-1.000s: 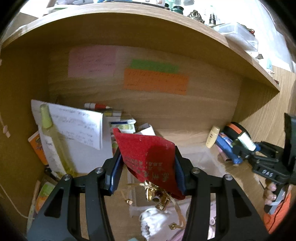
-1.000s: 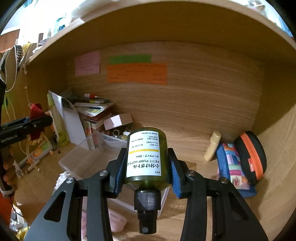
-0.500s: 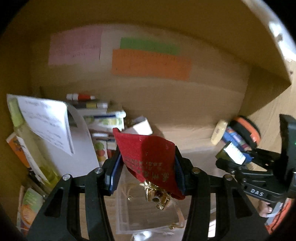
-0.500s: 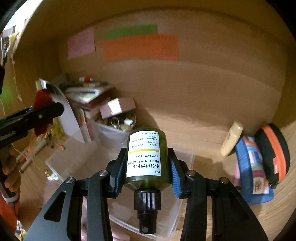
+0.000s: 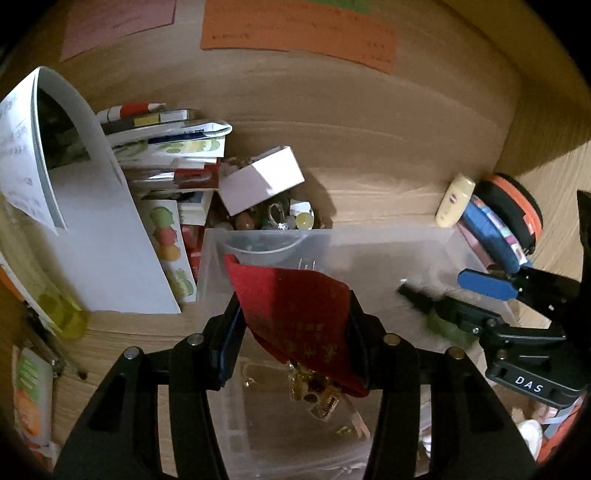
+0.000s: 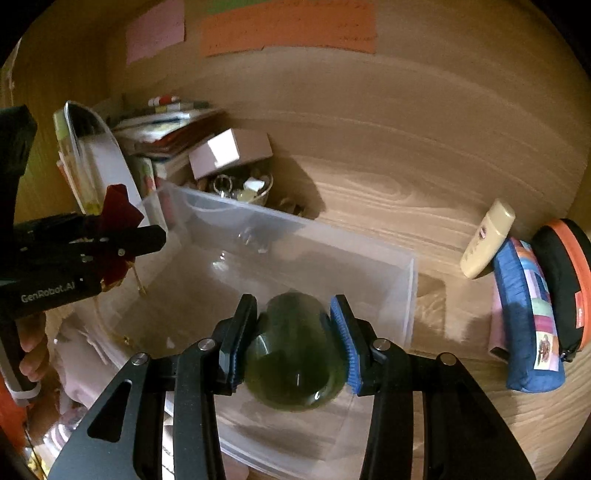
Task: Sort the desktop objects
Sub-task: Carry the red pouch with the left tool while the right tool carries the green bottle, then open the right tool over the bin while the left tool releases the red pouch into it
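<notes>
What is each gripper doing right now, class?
Left gripper: closed on the red pouch.
Right gripper: closed on the green bottle, over the clear bin.

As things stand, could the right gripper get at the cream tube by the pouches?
Probably not yet: the right gripper is shut on the green bottle over the clear bin. The path to the cream tube looks open.

1. A wooden alcove's back wall (image 6: 406,122) had light brown grain.
2. An orange paper strip (image 5: 295,31) and a pink paper note (image 6: 155,31) were stuck on that wall.
3. The wooden desk surface (image 6: 369,195) met the wall below.
4. Light was dim and warm; corners lay in shadow.
</notes>
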Demonstrator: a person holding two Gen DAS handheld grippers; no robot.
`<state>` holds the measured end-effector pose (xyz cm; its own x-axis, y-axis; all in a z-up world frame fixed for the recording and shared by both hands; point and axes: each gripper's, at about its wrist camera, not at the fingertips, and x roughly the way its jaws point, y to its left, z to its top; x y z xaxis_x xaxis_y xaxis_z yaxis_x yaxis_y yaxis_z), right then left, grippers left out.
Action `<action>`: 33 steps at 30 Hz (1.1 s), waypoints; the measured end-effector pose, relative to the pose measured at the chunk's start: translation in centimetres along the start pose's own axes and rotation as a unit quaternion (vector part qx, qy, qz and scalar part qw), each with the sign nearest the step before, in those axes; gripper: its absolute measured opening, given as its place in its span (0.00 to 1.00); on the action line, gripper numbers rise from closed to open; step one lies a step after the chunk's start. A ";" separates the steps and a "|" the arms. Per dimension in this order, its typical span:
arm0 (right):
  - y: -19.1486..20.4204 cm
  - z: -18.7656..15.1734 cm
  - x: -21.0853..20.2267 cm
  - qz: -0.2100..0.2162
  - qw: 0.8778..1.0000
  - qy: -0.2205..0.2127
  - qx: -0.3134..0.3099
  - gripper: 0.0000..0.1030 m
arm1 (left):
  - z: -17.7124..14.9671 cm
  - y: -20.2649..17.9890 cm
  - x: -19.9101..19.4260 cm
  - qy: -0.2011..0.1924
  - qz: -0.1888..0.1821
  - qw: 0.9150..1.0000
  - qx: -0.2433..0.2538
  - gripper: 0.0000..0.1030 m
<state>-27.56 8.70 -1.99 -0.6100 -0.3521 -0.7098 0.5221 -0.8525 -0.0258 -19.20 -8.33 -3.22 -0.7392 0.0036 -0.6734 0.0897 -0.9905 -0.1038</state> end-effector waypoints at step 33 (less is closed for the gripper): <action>1.7 0.6 -4.3 -0.014 0.996 -0.072 -0.051 0.80 | 1.2 -0.7 -5.2 -0.081 0.020 0.996 0.015 0.92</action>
<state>-24.40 8.49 1.42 -0.7008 -0.3867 -0.5995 0.5570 -0.8216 -0.1211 -16.21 -7.85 1.21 -0.8333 -0.0556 -0.5499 0.1030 -0.9931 -0.0556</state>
